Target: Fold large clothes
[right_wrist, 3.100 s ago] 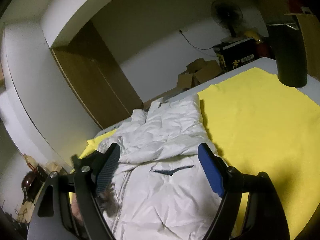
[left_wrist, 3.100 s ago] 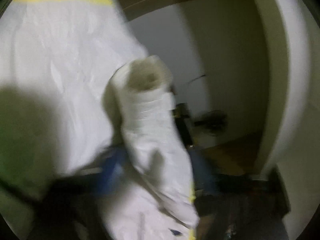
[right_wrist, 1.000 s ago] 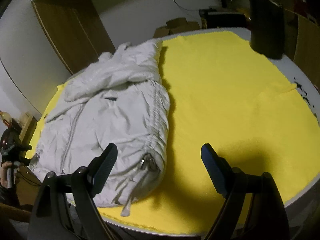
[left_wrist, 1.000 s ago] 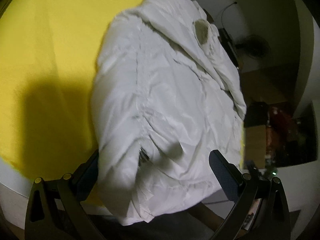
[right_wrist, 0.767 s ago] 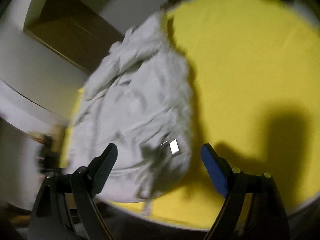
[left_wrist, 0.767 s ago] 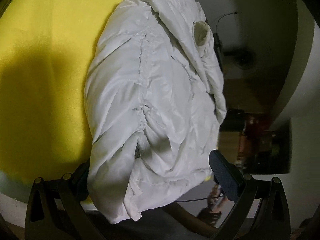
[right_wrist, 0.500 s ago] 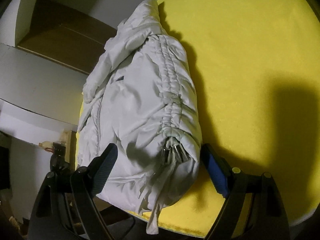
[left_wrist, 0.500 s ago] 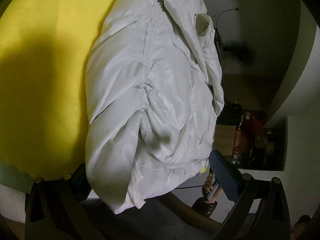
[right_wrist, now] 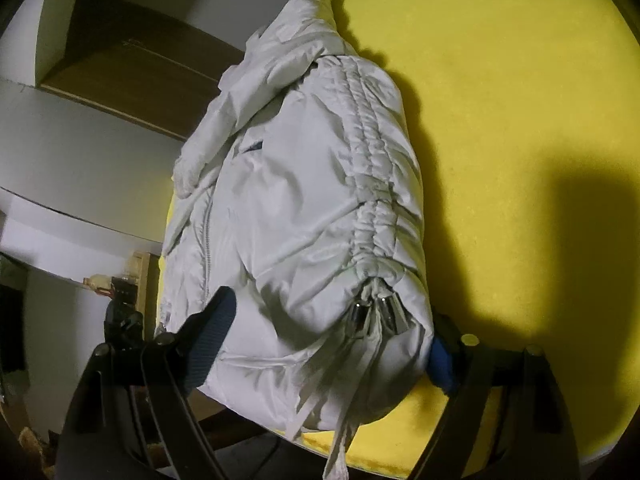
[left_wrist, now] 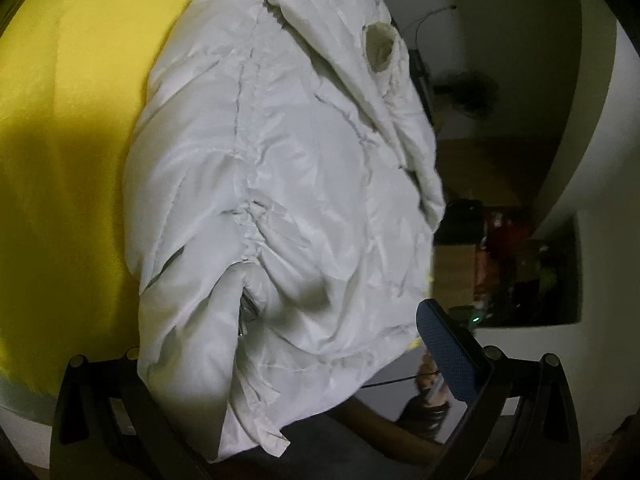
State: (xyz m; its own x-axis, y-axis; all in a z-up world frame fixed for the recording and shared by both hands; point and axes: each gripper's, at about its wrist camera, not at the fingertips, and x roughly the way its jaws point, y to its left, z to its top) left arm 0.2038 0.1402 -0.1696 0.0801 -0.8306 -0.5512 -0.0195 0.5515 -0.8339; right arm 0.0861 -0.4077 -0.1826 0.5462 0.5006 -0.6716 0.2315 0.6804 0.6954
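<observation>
A white padded jacket (left_wrist: 288,184) lies bunched on a yellow cloth (left_wrist: 68,128) over the table, a sleeve cuff (left_wrist: 380,46) showing at its far end. Its near hem hangs over the table edge. My left gripper (left_wrist: 280,344) is open, its jaws either side of the hem; the left finger is hidden behind fabric. In the right wrist view the jacket (right_wrist: 304,200) fills the middle, with a gathered seam and drawcords (right_wrist: 360,352) hanging. My right gripper (right_wrist: 324,336) is open, its jaws astride the hem end.
The yellow cloth (right_wrist: 500,120) spreads wide to the right of the jacket. A wooden door (right_wrist: 140,76) and white wall lie beyond the table. A fan (left_wrist: 468,92) and cluttered shelves (left_wrist: 516,272) stand past the jacket. A person's gloved hand (left_wrist: 428,404) shows below the table edge.
Both grippers have moved in closer to the jacket's near hem, which now sits between each pair of open jaws. The jacket itself has stayed put.
</observation>
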